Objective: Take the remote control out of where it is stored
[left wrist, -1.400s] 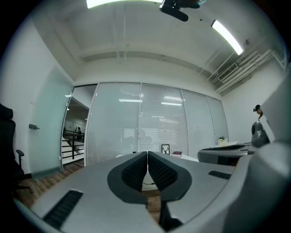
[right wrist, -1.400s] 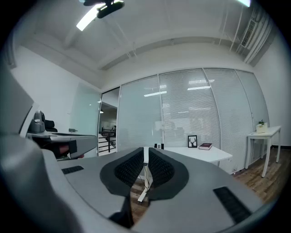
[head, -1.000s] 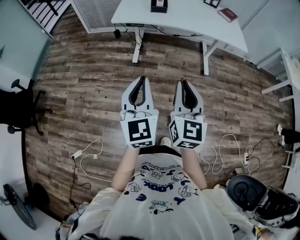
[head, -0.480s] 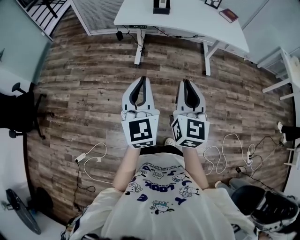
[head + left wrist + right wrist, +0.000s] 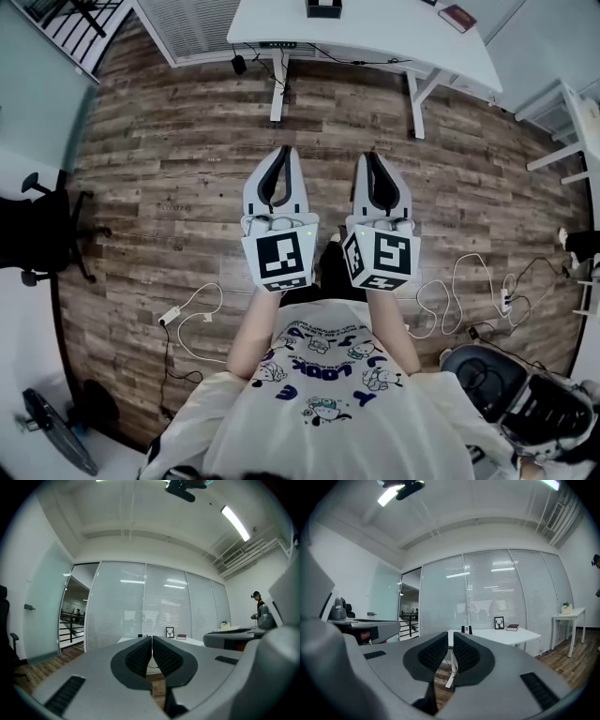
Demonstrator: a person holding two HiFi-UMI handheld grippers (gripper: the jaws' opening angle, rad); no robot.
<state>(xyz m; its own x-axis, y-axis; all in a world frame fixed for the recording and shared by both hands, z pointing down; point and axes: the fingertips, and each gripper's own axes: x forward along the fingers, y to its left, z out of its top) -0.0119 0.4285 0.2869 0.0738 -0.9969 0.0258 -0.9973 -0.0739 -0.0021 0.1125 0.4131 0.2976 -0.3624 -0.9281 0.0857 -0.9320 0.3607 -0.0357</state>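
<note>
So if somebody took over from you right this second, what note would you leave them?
Left claw: shut, empty.
Right claw: shut, empty.
Both are held out side by side, short of the white desk.
A small black holder stands on the desk. It is likely where the remote is kept, but it is too small to be sure.
Done: nothing yet.
Left: go to the desk, open a claw, lift the remote out.

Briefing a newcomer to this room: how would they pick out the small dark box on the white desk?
Find the white desk before the wall of closed blinds. In the right gripper view, the dark box stands near its left end, apart from the framed deer picture and reddish book. Only it is black with a pale middle.
</note>
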